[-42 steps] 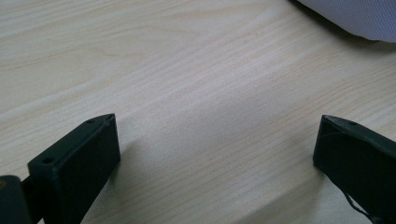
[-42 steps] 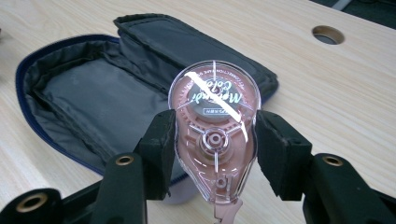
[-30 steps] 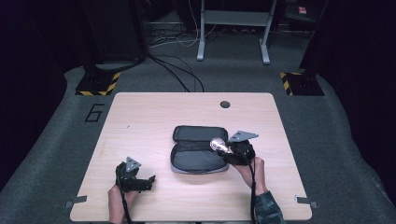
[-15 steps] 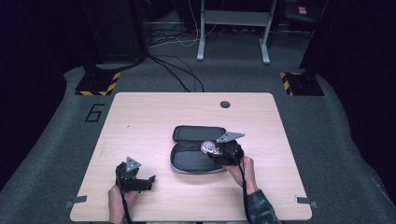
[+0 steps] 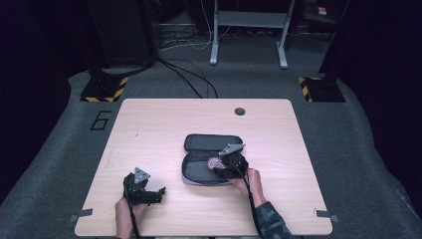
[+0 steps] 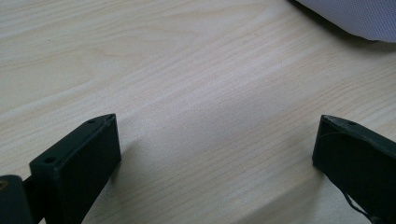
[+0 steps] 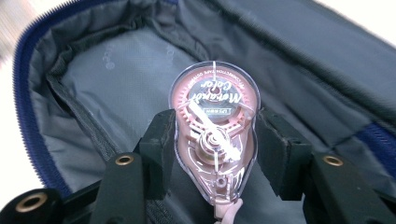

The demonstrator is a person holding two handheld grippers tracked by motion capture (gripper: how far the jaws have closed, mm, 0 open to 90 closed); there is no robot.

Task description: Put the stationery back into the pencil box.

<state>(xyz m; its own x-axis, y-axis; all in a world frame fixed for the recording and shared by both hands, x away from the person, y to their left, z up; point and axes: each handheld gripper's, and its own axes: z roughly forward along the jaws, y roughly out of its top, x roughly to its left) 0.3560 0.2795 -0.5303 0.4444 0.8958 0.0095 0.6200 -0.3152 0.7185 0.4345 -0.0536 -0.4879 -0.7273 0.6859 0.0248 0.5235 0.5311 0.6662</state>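
Observation:
A dark zip case (image 5: 205, 172) lies open in the middle of the table (image 5: 149, 129), grey lining up. My right gripper (image 5: 222, 167) hovers over its near half, shut on a pink clear correction tape dispenser (image 5: 215, 162). In the right gripper view the tape dispenser (image 7: 213, 126) stands between both pads (image 7: 161, 144), above the case's grey lining (image 7: 112, 88) and blue zip edge. My left gripper (image 5: 157, 193) rests low at the table's front left, open, with bare wood between its fingers (image 6: 84, 158). A corner of the case (image 6: 355, 16) shows at the top right of the left gripper view.
A round cable hole (image 5: 240, 111) sits near the table's far edge. Beyond the table are desk legs (image 5: 214, 40), floor cables (image 5: 194, 79) and two yellow-black striped bases (image 5: 102, 89). Clamps (image 5: 79, 217) mark the front corners.
My right gripper has carried the tape dispenser leftward, from the case's right end to over its near half. The left gripper has stayed put.

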